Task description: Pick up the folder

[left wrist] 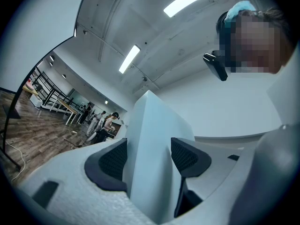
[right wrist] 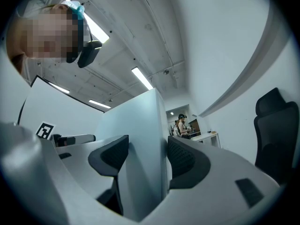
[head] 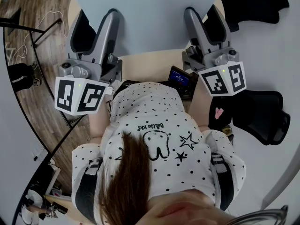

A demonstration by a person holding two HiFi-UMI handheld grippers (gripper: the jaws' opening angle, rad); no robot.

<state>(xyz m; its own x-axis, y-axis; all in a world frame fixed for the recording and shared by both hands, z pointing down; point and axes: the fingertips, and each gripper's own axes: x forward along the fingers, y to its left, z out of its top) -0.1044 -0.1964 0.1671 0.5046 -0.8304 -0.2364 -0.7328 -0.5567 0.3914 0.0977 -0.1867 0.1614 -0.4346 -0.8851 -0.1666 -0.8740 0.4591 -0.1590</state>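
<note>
We have the folder (head: 150,13) off the desk (head: 150,62), a pale sheet filling the upper middle of the head view. The left gripper (head: 96,32) is clamped on its left edge and the right gripper (head: 208,25) on its right. In each gripper view the dark pads (left wrist: 110,161) (right wrist: 183,158) press the sheet from both sides.

We judge the main risk to be uneven pull or twist between our two hands, which could slide the smooth folder out of one grip. It also hides whatever lies beyond it. A dark device (head: 179,78) sits just below centre, and a black chair (head: 262,114) stands at the right.
</note>
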